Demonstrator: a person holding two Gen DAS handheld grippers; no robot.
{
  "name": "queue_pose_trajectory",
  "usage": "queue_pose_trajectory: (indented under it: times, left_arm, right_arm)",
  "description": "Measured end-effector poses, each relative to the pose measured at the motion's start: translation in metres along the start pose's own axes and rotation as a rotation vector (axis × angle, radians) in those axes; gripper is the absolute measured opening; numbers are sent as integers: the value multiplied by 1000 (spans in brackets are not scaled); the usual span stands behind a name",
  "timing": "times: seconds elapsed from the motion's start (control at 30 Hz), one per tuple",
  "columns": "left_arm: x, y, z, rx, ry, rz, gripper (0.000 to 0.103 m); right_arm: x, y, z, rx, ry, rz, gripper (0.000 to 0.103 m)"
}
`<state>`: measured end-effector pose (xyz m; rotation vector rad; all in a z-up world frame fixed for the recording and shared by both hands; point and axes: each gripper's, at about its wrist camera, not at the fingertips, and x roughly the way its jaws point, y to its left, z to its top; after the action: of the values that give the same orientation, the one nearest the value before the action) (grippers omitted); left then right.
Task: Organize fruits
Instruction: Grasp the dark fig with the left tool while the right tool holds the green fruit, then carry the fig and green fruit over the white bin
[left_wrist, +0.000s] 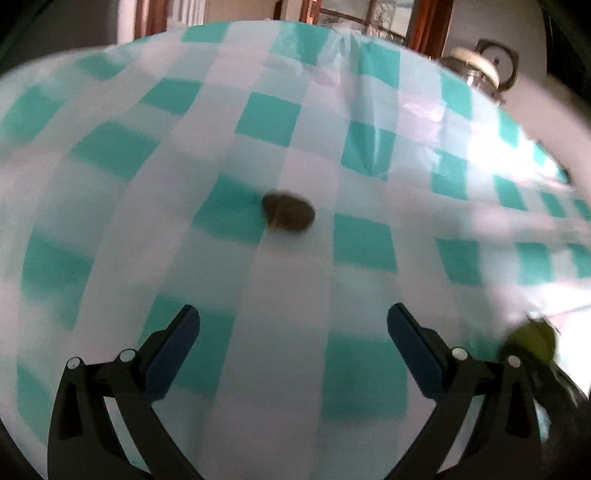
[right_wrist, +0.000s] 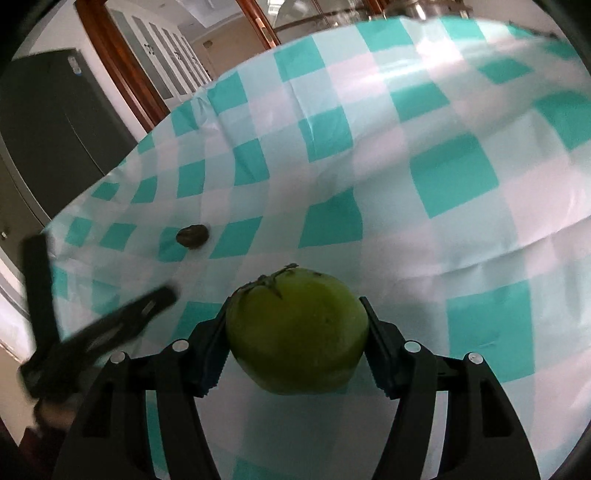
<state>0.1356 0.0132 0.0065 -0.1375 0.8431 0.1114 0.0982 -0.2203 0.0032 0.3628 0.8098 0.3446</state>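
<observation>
On the checked teal-and-white cloth (left_wrist: 295, 155), seen from the left wrist, a small dark brown fruit (left_wrist: 288, 215) lies alone, straight ahead of the left gripper (left_wrist: 293, 328) and well apart from it. That gripper's fingers are spread wide with nothing between them; the blue pad (left_wrist: 173, 347) of one shows on the inner face. The whole view is smeared with blur. At the lower right edge a yellow-green shape, the green fruit (left_wrist: 532, 343), shows behind the right-hand finger, too blurred to read further. Beyond the far edge of the cloth stands a kettle (left_wrist: 484, 66) with a pale lid.

From the right wrist, the right gripper (right_wrist: 295, 332) pinches the green fruit (right_wrist: 295, 332) by its two sides, stem end tipped up and away; the fruit is round, with a dry calyx on top. It hangs above the cloth (right_wrist: 443, 206). The brown fruit (right_wrist: 192, 235) lies on the cloth ahead and to the left, well apart. At the left edge the left gripper (right_wrist: 107, 291) appears blurred, its two dark fingers splayed. A dark cabinet (right_wrist: 55, 122) stands past the table.
</observation>
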Motion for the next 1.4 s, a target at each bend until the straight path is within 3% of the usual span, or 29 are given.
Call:
queue_pose_trajectory:
  times: [0.23,0.27,0.3,0.33,0.43,0.6,0.83,0.97,1.07,1.17,1.4]
  left_arm:
    - [58,-6,51,48,63,110,76]
    - [59,-7,54,67,57,95,67]
    - [59,-9,55,87,51,77,47]
    - [55,-14,53,132,42,74,42]
    - [36,-22,36,162,26,33,42]
    - [-33,-30,-24,194,-41,-44,42]
    - [-87,-9,-84,136,-94,-41,42]
    - [-105,4,-102,71,-90,-60,42]
    - [-124,12,-116,82,-113,-37,42]
    - [-148,24,-138,96,-121,-39,42]
    - [-207,64,-192,94,-157,-3,42]
  right_arm:
    - [-1,1,0,-2,7,22,63]
    - [-1,2,0,-4,7,25,63]
    - [-2,1,0,-4,6,28,63]
    - [-2,1,-1,-4,6,30,63]
    - [-1,1,0,-4,4,35,63]
    - [1,1,0,-9,10,47,63]
    - [1,1,1,-7,6,80,63]
    - [1,1,2,1,7,62,63]
    - [-11,5,-2,-3,-38,19,63]
    - [-36,21,-29,3,-31,33,63]
    - [-87,90,-119,-123,-9,86,63]
